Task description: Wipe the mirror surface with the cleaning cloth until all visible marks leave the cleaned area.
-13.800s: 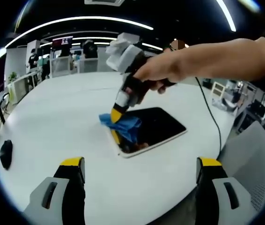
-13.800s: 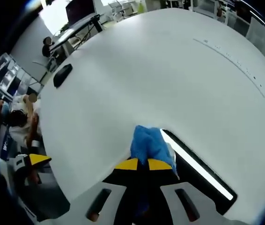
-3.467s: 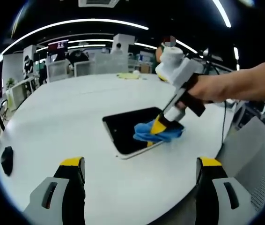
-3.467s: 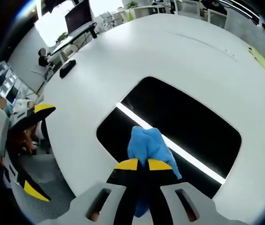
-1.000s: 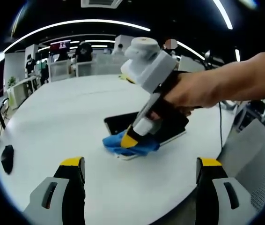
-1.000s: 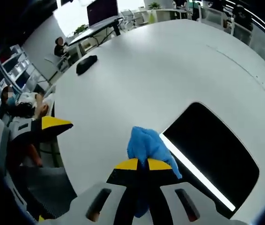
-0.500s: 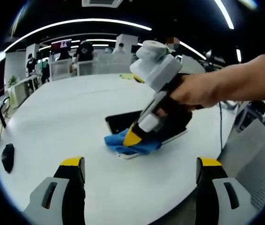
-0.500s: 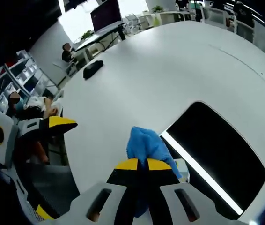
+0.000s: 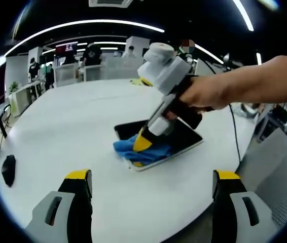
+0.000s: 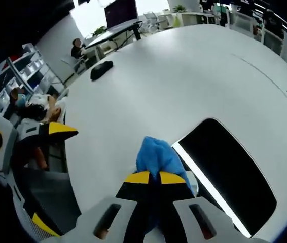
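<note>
A dark rectangular mirror (image 9: pixel 186 137) with a white frame lies flat on the round white table (image 9: pixel 72 126). The right gripper (image 9: pixel 142 145), held by a hand, is shut on a blue cleaning cloth (image 9: pixel 139 151) and presses it onto the mirror's near-left corner. In the right gripper view the blue cloth (image 10: pixel 157 157) bunches out above the shut yellow-tipped jaws of the right gripper (image 10: pixel 151 177), at the edge of the mirror (image 10: pixel 229 172), whose glass reflects a bright light strip. My left gripper (image 9: pixel 151 177) hovers open over the table's near side, holding nothing, well short of the mirror.
A black computer mouse (image 9: pixel 7 170) lies near the table's left edge, also in the right gripper view as the mouse (image 10: pixel 101 70). A cable (image 9: pixel 233 136) trails from the right gripper across the table. Desks, chairs and people stand around the room beyond.
The right gripper with the cloth has slid slightly right and further onto the mirror's near-left corner since half a second ago. The left gripper has stayed put and open.
</note>
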### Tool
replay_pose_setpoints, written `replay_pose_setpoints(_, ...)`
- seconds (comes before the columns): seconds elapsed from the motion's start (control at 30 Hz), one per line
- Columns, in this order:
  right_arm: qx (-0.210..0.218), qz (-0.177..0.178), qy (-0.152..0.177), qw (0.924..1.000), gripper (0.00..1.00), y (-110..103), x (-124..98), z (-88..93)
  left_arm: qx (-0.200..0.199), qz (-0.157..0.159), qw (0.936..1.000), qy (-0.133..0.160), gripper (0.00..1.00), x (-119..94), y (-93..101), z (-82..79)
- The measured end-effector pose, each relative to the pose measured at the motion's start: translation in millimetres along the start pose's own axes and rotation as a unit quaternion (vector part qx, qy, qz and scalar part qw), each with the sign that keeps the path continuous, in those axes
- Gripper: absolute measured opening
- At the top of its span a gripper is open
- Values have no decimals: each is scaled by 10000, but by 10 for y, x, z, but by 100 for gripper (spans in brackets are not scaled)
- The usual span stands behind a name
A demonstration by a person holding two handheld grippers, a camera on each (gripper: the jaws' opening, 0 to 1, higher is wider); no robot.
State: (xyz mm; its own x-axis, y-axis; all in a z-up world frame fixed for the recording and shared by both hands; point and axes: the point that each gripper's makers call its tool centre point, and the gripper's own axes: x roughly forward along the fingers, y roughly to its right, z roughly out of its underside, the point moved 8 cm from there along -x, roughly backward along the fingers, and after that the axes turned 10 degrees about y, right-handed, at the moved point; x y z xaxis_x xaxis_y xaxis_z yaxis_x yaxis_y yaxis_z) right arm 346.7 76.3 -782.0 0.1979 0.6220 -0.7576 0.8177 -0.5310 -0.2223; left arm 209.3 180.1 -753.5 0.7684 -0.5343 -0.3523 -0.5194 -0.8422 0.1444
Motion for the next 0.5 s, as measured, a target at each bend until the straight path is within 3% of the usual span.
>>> replay_pose_setpoints(0.5, -111, 16, -85, 9999, 0, 157, 49, -130, -24, -28, 10000, -3, 99, -2, -8, 2)
